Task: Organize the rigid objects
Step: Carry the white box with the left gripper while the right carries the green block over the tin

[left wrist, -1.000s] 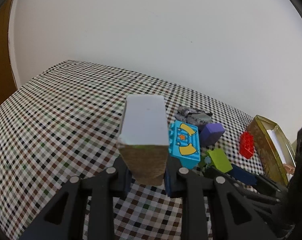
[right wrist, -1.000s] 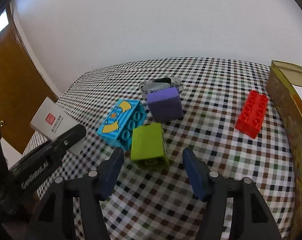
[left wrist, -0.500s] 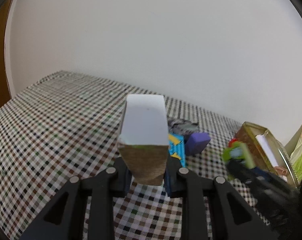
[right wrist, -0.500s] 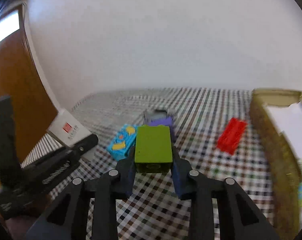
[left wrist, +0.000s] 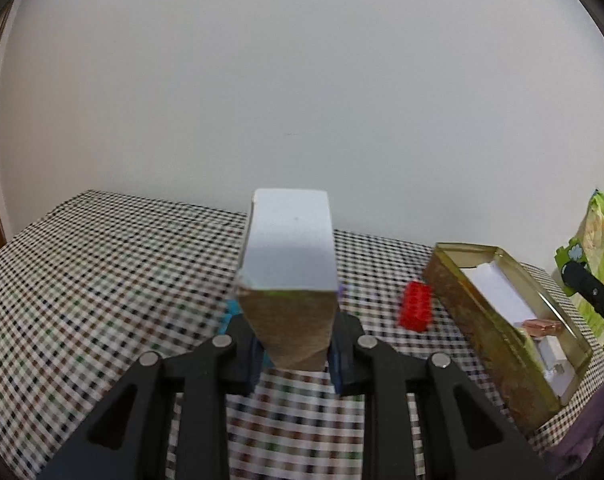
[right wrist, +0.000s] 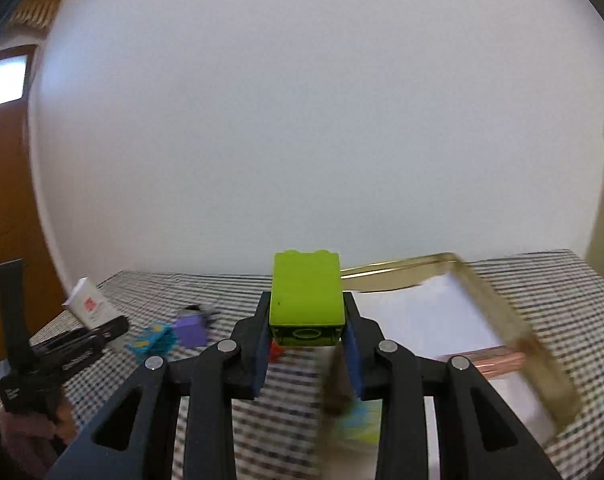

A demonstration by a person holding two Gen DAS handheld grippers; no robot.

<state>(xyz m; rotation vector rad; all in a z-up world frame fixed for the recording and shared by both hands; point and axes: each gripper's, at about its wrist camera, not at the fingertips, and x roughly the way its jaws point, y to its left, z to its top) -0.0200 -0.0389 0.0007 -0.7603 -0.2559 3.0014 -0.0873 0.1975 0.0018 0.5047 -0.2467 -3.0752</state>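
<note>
We note a checked tablecloth (left wrist: 102, 280) below a white wall (left wrist: 302, 80); left gripper (left wrist: 294, 344) clamps a box (left wrist: 290, 248), right gripper (right wrist: 306, 344) clamps a green brick (right wrist: 306, 292).

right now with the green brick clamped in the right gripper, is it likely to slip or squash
The green brick looks like moulded hard plastic with crisp edges, so it probably won't squash. The right gripper pinches its flat side faces squarely, which should hold steady, though the smooth, slightly glossy sides could slide if the grip loosens. It is hollow underneath, so likely light for its size.
</note>
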